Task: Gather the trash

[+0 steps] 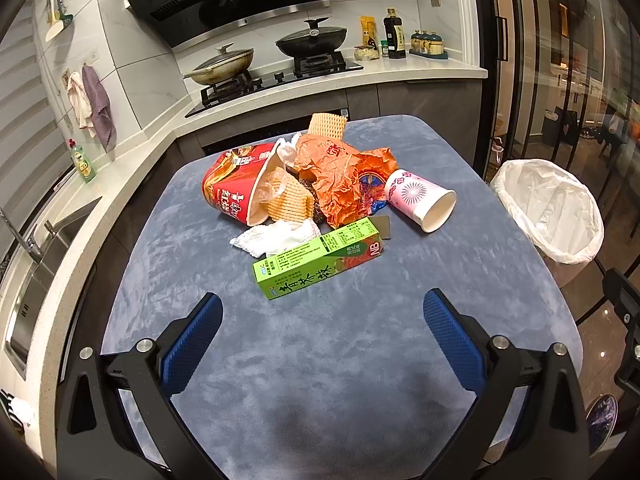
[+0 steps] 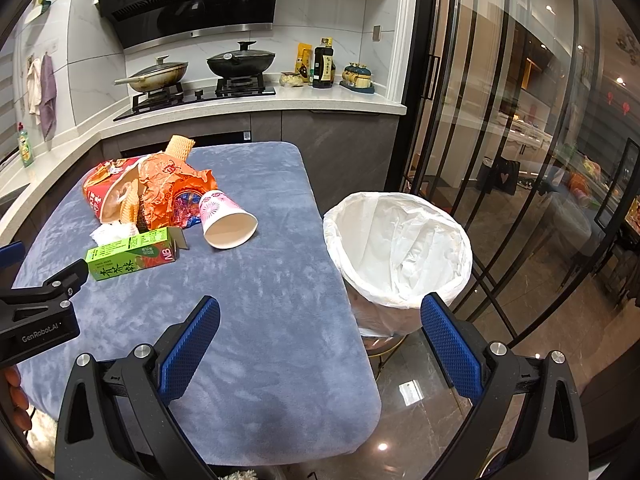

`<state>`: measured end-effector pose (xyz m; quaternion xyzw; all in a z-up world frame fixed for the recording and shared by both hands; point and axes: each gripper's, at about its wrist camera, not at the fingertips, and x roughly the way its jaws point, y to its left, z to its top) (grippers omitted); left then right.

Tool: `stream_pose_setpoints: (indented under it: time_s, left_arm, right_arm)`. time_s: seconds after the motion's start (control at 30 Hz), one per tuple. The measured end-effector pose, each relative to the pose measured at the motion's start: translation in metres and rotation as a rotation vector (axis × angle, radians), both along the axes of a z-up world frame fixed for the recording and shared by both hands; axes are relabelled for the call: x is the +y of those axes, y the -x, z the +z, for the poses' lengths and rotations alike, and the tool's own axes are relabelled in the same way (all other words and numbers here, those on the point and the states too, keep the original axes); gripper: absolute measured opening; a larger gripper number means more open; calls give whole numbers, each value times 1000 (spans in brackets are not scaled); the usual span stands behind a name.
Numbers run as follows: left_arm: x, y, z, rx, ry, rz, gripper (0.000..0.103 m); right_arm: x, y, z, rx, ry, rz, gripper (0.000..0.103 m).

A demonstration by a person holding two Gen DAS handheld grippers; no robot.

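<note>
On the blue-grey plush desk, a green rectangular tea carton lay nearest, fronting the crumpled orange wrapper, red noodle tub and pink paper cup. Both left tongs and right tongs hung released. The white-lined round bin stood beside the desk's right edge.

hidden: dark item under orange wrapper | unreadable: condiment bottle label

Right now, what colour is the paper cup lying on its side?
The paper cup is pink with flower patterns, white inside; clearest in the left wrist view.
</note>
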<state>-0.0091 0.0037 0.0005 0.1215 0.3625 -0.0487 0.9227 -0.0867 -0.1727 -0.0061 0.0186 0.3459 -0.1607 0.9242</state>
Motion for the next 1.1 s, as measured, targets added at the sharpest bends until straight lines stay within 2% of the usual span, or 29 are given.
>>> stream_pose_setpoints:
  time_s: [0.4,0.53,0.73,1.1]
  left_arm:
    - [1,-3,-7,18,19,-15,96]
    - [10,-14,-11,44,66,-9,96]
    - [29,-37,-18,61,117,32,96]
    - [63,-84,-46,104,132,40,96]
  right_arm:
    - [2,-2,0,2,-11,-6,96]
    - [5,-8,-1,-2,-19,-6,96]
    - [2,-32,-15,2,-77,-4,96]
    - [19,-90,-39,44,-90,46,96]
